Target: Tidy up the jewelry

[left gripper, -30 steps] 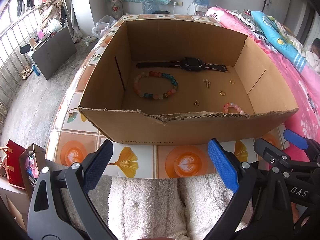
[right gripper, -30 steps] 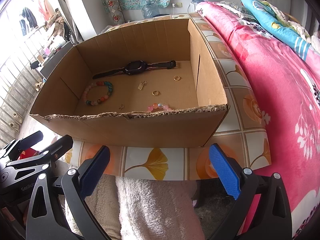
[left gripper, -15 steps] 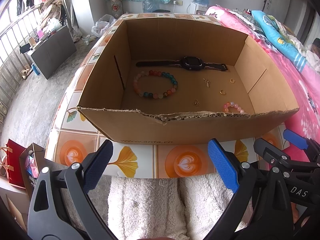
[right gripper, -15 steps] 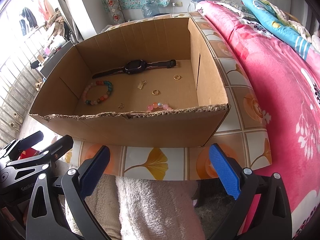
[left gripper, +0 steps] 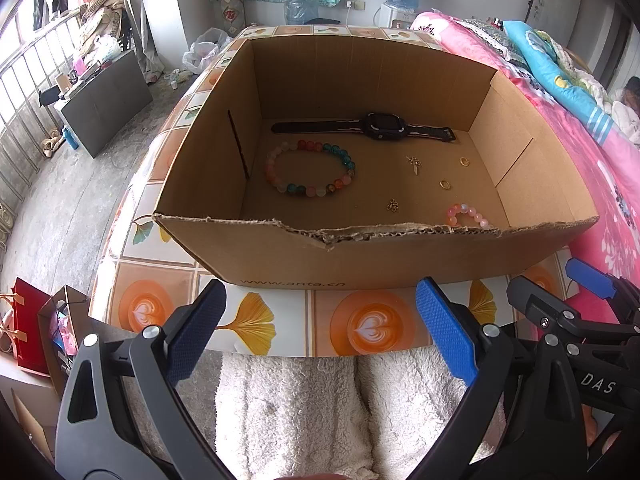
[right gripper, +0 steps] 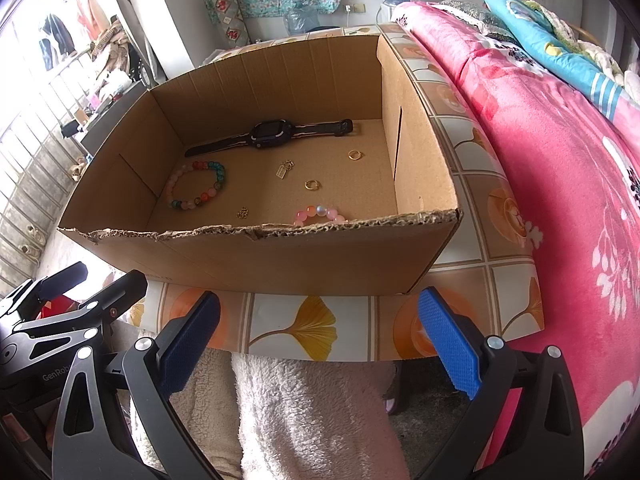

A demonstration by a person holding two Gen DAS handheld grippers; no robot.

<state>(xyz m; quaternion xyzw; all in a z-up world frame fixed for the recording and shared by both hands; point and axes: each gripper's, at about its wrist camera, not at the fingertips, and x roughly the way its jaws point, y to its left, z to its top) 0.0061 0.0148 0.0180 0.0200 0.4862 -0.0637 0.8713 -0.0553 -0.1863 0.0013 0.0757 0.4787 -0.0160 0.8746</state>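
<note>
An open cardboard box (left gripper: 280, 256) (right gripper: 280, 264) sits on a tiled table. Inside lie a black watch (left gripper: 380, 125) (right gripper: 270, 135), a multicolour bead bracelet (left gripper: 310, 168) (right gripper: 196, 190), a small pink bead bracelet (left gripper: 464, 215) (right gripper: 318, 214), two gold rings (left gripper: 445, 185) (right gripper: 312, 185) and small gold charms (left gripper: 414, 164) (right gripper: 285, 169). My left gripper (left gripper: 320, 320) hangs open in front of the box's near wall, holding nothing. My right gripper (right gripper: 320, 320) is open too, at the same distance, and empty.
A pink floral bed (right gripper: 560, 152) runs along the right of the table (left gripper: 256, 320). White fleecy legs (left gripper: 312, 408) of the person fill the space below the grippers. A red bag (left gripper: 24, 328) stands on the floor at the left.
</note>
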